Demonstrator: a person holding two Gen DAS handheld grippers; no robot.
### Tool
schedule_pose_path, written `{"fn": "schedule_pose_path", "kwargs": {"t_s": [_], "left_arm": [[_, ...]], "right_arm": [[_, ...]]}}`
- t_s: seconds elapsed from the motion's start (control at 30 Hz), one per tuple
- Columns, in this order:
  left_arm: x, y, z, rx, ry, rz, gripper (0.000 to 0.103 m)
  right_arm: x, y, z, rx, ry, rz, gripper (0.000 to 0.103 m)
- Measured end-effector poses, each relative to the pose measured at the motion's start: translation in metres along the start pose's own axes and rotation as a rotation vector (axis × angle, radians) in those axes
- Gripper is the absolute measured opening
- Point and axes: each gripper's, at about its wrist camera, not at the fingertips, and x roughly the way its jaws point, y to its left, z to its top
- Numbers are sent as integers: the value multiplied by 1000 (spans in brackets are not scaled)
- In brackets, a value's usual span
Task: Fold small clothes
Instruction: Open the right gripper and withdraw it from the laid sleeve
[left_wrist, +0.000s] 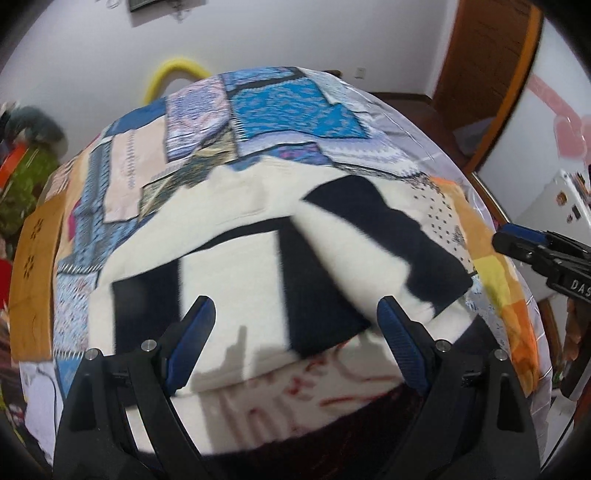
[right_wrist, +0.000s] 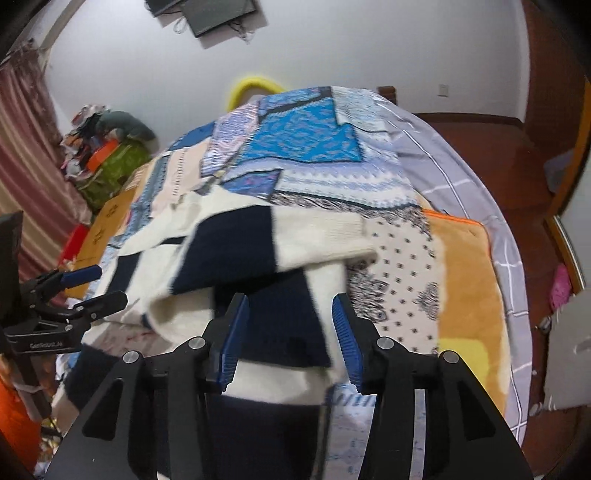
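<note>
Two open grippers hover over a part-folded sweater on the bed

Left gripper (left_wrist: 295, 317) is spread wide, holding nothing; the cream-and-navy sweater (left_wrist: 236, 266) lies on the patchwork quilt (left_wrist: 288, 110), right sleeve (right_wrist: 295, 236) already laid across, left side seemingly unfolded; right gripper (right_wrist: 290, 321) is likewise empty; bare quilt lies far and right; the bed edge is near.

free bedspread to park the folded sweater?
Free: patchwork bedspread beyond the sweater, toward the headboard end, and the orange blanket strip on its right. Crowded: the near edge, where the sweater lies on other clothes under both open claws, left and right.
</note>
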Motion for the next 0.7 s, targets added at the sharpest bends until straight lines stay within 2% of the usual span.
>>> {"fn": "schedule_pose_path", "kwargs": {"t_s": [0.2,0.37,0.5,0.7], "left_arm": [[36,-30,13,110,38,52,89],[56,-41,17,158,52,105,89],[62,-38,25,154,35,133,89],[65,-19,37,123,-13,201,92]], "right_arm": [[24,-16,-12,51,55,22,43],[52,-19,-24,63,119,30,43],[65,-18,-30,56,152,34,45],[67,-22,-36,55,157,45,48]]}}
